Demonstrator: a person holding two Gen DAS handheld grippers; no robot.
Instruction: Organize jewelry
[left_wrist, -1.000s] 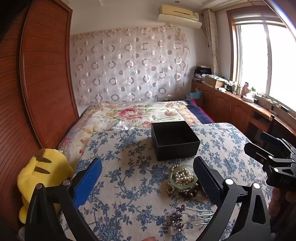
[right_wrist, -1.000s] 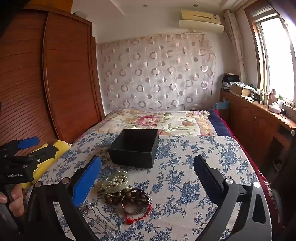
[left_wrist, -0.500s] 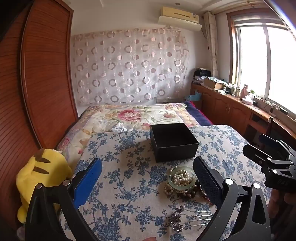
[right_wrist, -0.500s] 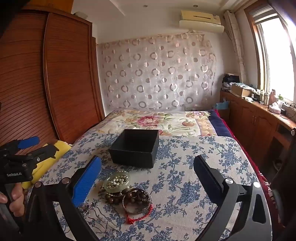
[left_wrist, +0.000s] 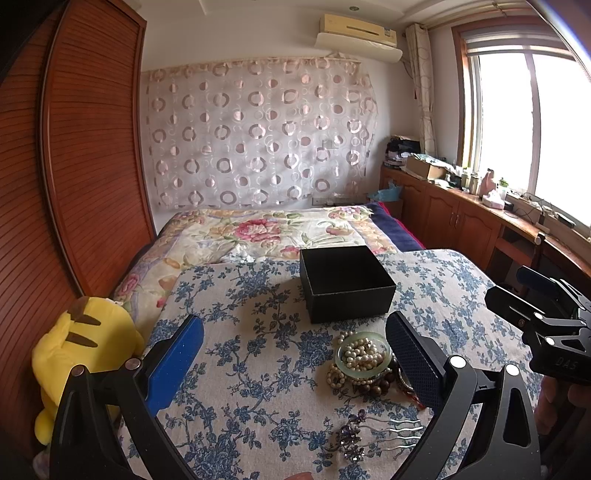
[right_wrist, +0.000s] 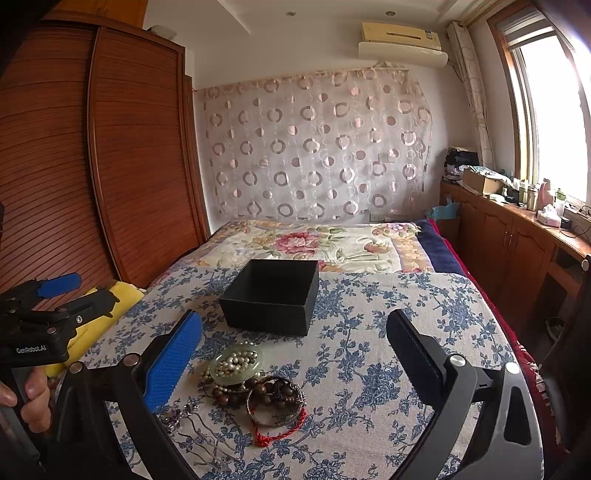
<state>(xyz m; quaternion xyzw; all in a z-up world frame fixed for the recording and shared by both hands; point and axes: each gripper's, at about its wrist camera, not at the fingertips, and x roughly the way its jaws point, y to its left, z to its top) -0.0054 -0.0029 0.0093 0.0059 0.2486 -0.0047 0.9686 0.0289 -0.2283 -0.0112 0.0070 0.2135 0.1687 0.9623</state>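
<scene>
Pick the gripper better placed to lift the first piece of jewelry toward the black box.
Right, probably. The right gripper is open with the bead bracelet nearly centred below it; from the left gripper, also open, the pile sits off toward its right finger. The black box is straight ahead.

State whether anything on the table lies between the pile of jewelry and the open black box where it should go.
Nothing visible does. Only bare floral tablecloth separates the jewelry pile from the black box, which sits just beyond it, open and apparently empty.

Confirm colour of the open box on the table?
Black box, inside and out; clearest in the right wrist view.
</scene>
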